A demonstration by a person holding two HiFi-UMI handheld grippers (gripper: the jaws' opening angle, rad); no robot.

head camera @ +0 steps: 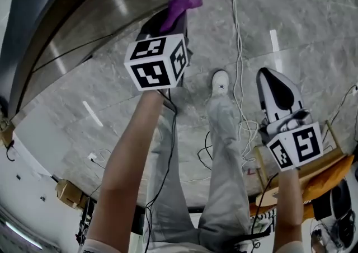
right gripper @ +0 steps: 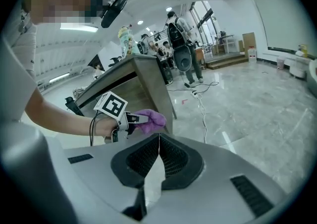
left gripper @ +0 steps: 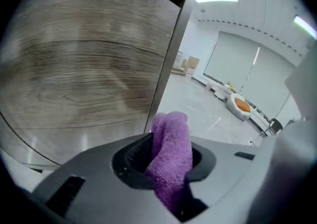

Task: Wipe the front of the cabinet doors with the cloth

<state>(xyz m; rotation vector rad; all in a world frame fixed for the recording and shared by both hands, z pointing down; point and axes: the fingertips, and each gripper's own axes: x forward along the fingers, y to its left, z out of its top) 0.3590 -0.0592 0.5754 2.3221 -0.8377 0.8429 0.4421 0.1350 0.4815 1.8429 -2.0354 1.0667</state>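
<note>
- Held the right gripper (right gripper: 158, 154) shut tight, with nothing between its jaws, well apart from the cabinet.
- Pinched the purple cloth (left gripper: 173, 136) in the left gripper (left gripper: 166, 161), with a soft lump poking out past the jaws.
- Pointed that lump at the wooden cabinet door (left gripper: 84, 69), near the door's side edge; could not tell if touching.
- Stood on a shiny grey floor (head camera: 302, 17) crossed by white cables (head camera: 238, 39).

Cabinet (head camera: 95, 22) cut off, top-L edge.
</note>
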